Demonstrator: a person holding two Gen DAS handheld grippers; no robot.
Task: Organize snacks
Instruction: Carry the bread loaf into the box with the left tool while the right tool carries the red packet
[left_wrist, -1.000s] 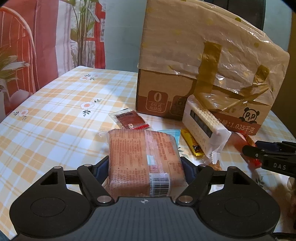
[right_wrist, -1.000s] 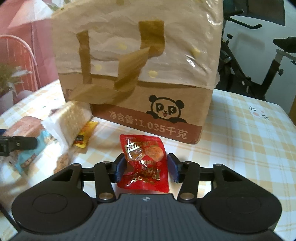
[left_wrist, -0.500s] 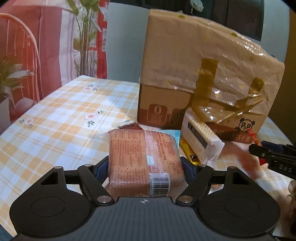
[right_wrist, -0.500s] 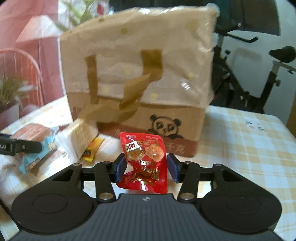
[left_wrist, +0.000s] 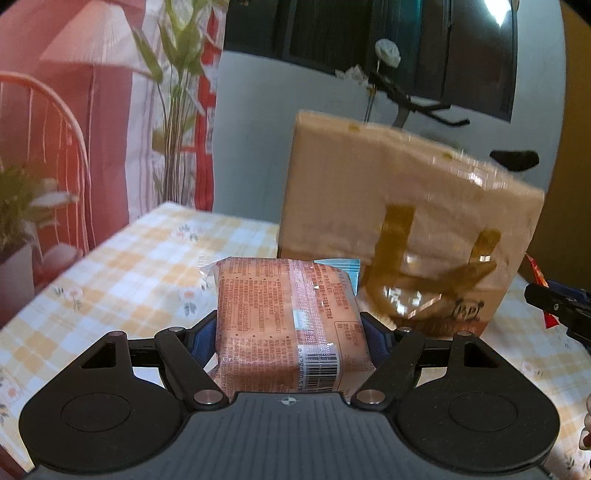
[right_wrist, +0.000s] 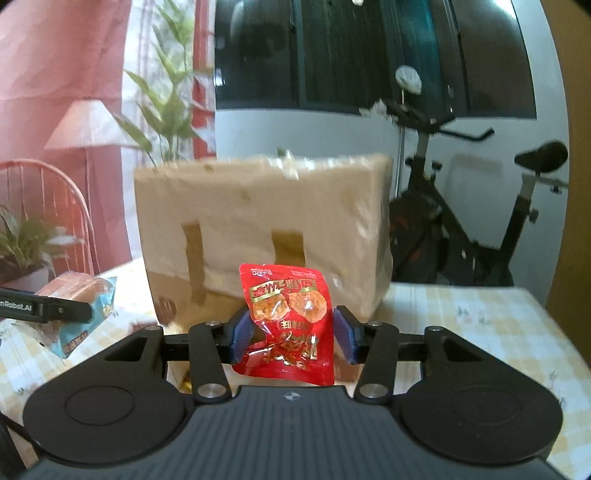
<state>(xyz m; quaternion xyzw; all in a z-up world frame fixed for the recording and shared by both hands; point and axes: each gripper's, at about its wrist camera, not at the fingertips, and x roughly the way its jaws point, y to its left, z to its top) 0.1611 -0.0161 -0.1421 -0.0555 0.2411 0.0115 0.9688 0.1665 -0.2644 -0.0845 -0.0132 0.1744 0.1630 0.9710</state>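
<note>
Blue-padded fingers (left_wrist: 202, 341) of the left gripper (left_wrist: 290, 341) were seen pinched against both sides of a pink wrapped snack block (left_wrist: 284, 325), which was held clear of the checked tablecloth (left_wrist: 122, 266). A barcode was seen on the block's near lower corner, and a strip of blue wrapper (left_wrist: 341, 267) was seen just behind its top edge. Beyond the block, to the right, a cardboard box (left_wrist: 402, 221) covered by a crumpled paper bag with brown handles was seen standing on the cloth, blurred. At the far right edge of that view, the tip of the right gripper (left_wrist: 557, 308) was visible beside a sliver of red packet (left_wrist: 536, 271).

In the right wrist view, the left gripper's finger (right_wrist: 44, 308) and the pink block (right_wrist: 79, 286) were seen at the left edge. At the centre, the right gripper (right_wrist: 291, 334) was closed on a red snack packet (right_wrist: 288, 317), which was held upright in front of the box (right_wrist: 258, 221). An exercise bike (right_wrist: 480, 221) was seen behind, to the right.
</note>
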